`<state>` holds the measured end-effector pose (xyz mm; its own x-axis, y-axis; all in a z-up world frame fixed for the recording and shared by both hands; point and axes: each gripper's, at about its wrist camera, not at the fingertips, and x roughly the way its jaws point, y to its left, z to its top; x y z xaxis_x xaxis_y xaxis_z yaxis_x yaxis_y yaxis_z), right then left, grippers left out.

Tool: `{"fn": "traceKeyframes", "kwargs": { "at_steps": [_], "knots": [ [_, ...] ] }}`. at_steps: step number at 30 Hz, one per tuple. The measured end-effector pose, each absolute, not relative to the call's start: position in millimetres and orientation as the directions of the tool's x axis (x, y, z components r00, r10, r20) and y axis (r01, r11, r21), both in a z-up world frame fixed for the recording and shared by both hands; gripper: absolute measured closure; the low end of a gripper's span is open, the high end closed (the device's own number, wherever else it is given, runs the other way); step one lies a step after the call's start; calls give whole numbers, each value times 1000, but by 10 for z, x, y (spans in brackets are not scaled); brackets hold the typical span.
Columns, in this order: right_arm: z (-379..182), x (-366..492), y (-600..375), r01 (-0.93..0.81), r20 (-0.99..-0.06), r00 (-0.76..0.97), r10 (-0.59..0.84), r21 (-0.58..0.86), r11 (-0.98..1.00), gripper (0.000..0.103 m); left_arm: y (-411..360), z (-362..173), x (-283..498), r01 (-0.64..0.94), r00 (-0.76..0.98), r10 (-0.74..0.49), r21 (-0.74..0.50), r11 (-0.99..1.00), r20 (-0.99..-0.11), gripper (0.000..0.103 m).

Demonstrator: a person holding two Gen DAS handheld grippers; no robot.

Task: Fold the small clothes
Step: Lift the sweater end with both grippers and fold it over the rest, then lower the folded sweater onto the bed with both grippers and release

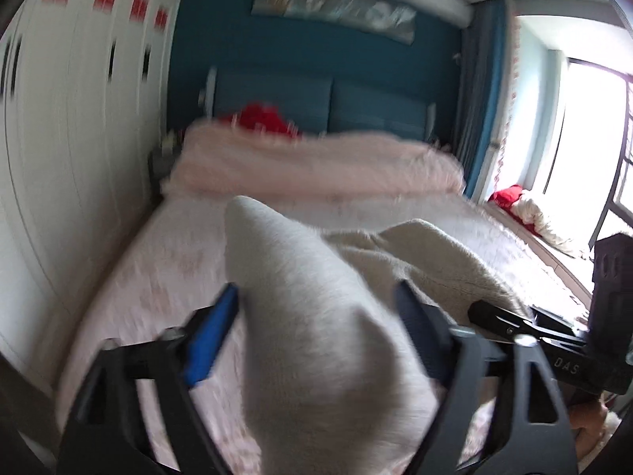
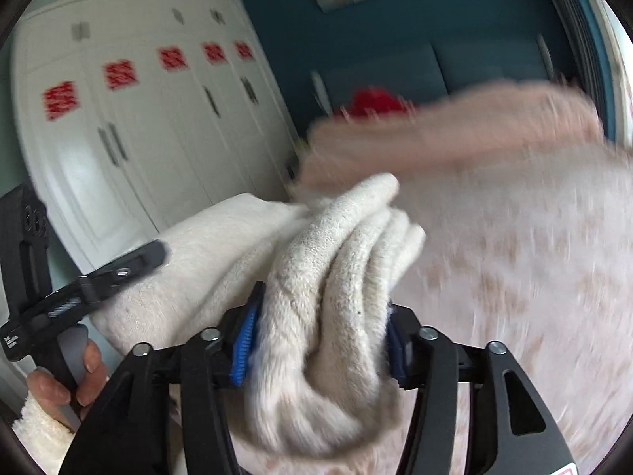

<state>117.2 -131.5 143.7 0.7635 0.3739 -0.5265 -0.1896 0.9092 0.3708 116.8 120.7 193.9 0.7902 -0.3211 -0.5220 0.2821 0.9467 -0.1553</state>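
A cream fleece garment point(image 1: 312, 316) is held up above the pink bed point(image 1: 166, 273), stretched between both grippers. My left gripper point(image 1: 316, 328) has a thick fold of it between its jaws, which stand fairly wide around the cloth. My right gripper point(image 2: 320, 324) is shut on a bunched, rolled edge of the same garment point(image 2: 340, 261). The left gripper also shows in the right wrist view point(image 2: 118, 273) at the left, with the person's hand below it. The right gripper shows in the left wrist view point(image 1: 526, 324) at the right. Both views are motion-blurred.
A rolled pink blanket point(image 1: 316, 166) and a red item point(image 1: 261, 118) lie at the blue headboard point(image 1: 324, 103). White wardrobe doors point(image 2: 130, 126) run along the bed's left side. A bright window point(image 1: 585, 126) with a cushioned sill is at the right.
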Motion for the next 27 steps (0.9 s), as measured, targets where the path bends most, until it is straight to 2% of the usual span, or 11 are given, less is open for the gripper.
{"fn": "traceKeyframes", "kwargs": {
  "at_steps": [3, 5, 8, 10, 13, 18, 20, 22, 23, 25, 27],
  "knots": [
    [425, 1242, -1441, -18, -718, 642, 270, 338, 941, 50, 1407, 866, 1354, 150, 672, -220, -162, 975, -707, 20],
    [98, 1077, -1557, 41, -760, 598, 256, 348, 937, 50, 1538, 439, 1275, 104, 596, -233, -214, 971, -768, 25],
    [-6, 932, -1632, 60, -772, 576, 266, 365, 929, 49, 1671, 294, 1138, 72, 592, -259, -270, 960, -763, 23],
    [-8, 1003, -1594, 33, -780, 564, 272, 351, 936, 39, 1724, 259, 1161, 54, 589, -267, -292, 955, -763, 16],
    [-65, 1210, -1590, 28, -768, 572, 288, 369, 929, 26, 1672, 57, 1305, 3, 533, -297, -349, 937, -792, 15],
    [-518, 1674, -1514, 105, -808, 466, 361, 456, 884, 25, 1740, -494, 1542, -110, 408, -385, -463, 880, -828, 15],
    [-678, 1774, -1464, 109, -803, 434, 408, 497, 861, 32, 1736, -657, 1605, -119, 371, -441, -512, 850, -817, 15],
    [-743, 1844, -1346, 92, -814, 415, 406, 481, 872, 56, 1636, -722, 1700, -57, 324, -495, -539, 840, -806, 39],
    [-700, 1855, -1296, 78, -818, 426, 386, 458, 885, 60, 1602, -699, 1740, -35, 322, -478, -515, 856, -817, 40],
    [-499, 1842, -1227, 51, -806, 470, 360, 432, 900, 70, 1525, -533, 1840, 41, 343, -458, -474, 880, -820, 54],
    [-147, 1788, -1185, 4, -762, 553, 336, 406, 914, 74, 1520, -281, 1902, 102, 380, -477, -477, 873, -793, 59]
  ]
}}
